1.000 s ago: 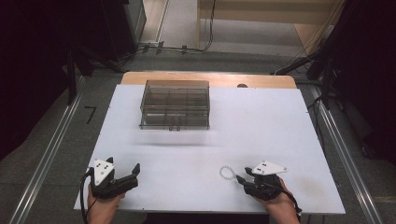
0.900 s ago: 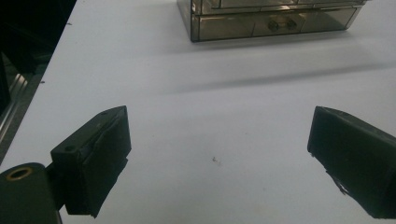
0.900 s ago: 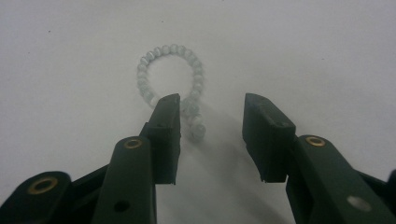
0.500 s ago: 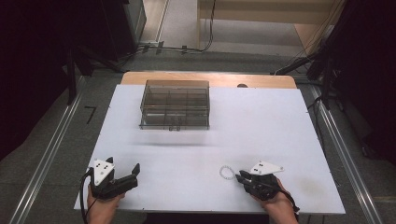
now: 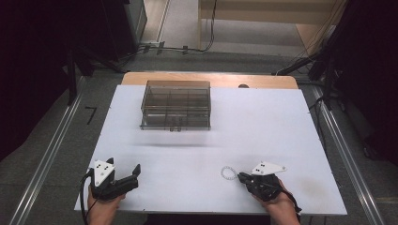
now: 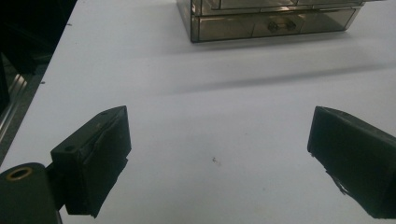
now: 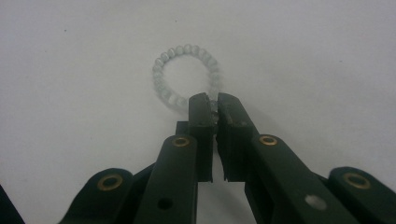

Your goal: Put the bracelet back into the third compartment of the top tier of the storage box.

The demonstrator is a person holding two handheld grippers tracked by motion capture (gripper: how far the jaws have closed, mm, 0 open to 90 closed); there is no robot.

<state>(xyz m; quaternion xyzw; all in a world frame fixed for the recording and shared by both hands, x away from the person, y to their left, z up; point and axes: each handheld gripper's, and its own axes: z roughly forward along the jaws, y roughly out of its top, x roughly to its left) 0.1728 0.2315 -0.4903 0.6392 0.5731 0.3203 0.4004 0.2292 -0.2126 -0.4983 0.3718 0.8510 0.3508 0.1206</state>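
From above, the right gripper (image 5: 241,177) lies near the white table's (image 5: 263,126) front edge, its tips meeting a bead bracelet (image 5: 227,172) just left of it; the left gripper (image 5: 136,171) rests well apart, jaws spread. A smoky drawer box (image 5: 175,105) stands farther back. The left gripper view shows jaws wide over bare tabletop. The right gripper view shows jaws pinching the bracelet's (image 7: 186,74) near rim, the loop lying flat beyond the tips.

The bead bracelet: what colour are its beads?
Pale, milky grey-white beads on the bracelet, clearest in the right gripper view.
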